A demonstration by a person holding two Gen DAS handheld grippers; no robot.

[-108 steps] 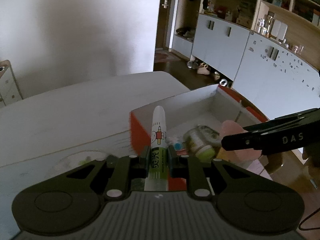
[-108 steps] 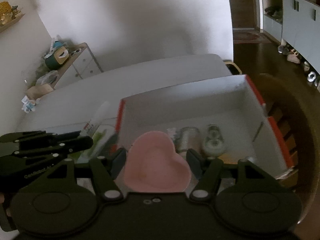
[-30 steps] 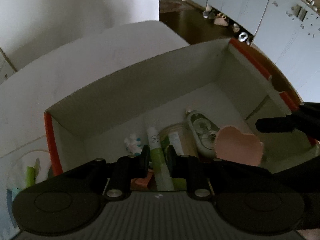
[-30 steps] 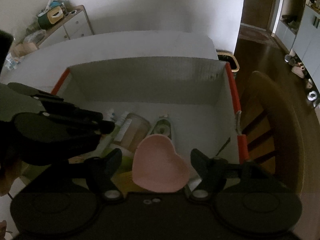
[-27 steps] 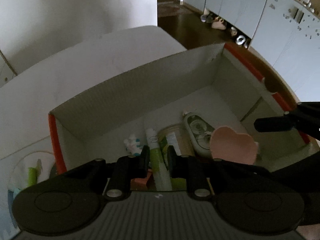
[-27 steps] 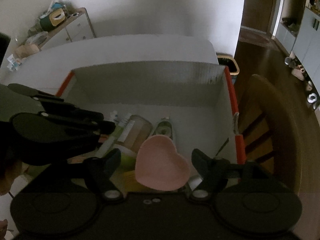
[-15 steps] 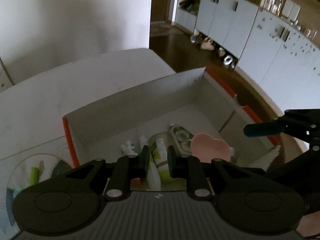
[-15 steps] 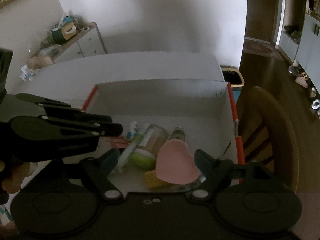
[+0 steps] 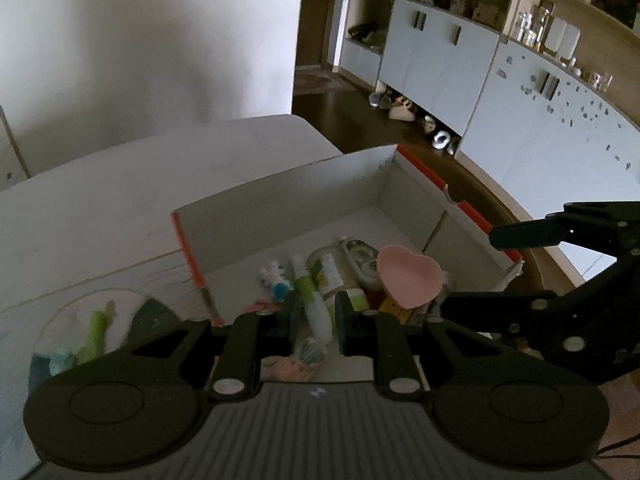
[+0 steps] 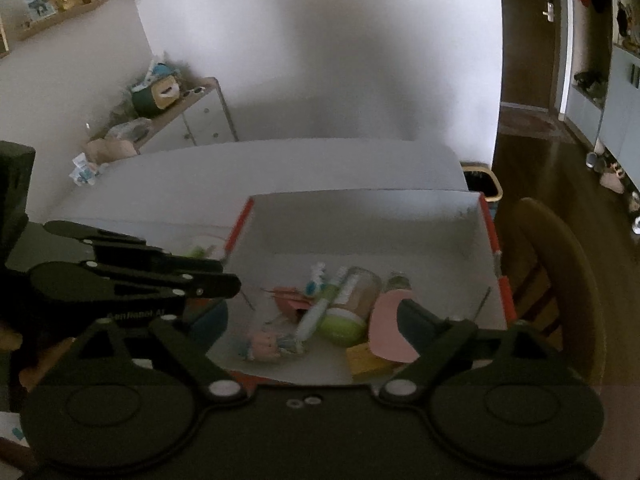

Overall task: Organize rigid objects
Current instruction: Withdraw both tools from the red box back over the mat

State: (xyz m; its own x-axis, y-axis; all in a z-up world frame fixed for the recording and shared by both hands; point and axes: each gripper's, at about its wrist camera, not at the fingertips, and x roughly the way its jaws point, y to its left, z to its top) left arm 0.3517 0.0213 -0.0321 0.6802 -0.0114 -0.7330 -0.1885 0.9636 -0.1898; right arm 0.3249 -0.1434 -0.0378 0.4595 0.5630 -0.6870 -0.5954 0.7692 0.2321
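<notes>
- Well, at the box's [image 9: 280, 188] left side my left gripper [image 9: 316, 312] hovers with its jaws pressed together, holding nothing
- inside the cardboard box, near its front wall, lie the slim plastic tube [image 9: 308, 292], the round green-lidded jar [image 9: 328, 272] and the smooth pink heart dish [image 9: 410, 276]; the drop-off looks done
- over the box's right half my right gripper [image 10: 310, 314] has just been opening; it's spread wide, nothing pinched
- next, I'd judge: fetch another hard item from outside the box

Both views down into box [image 9: 352, 184]
</notes>
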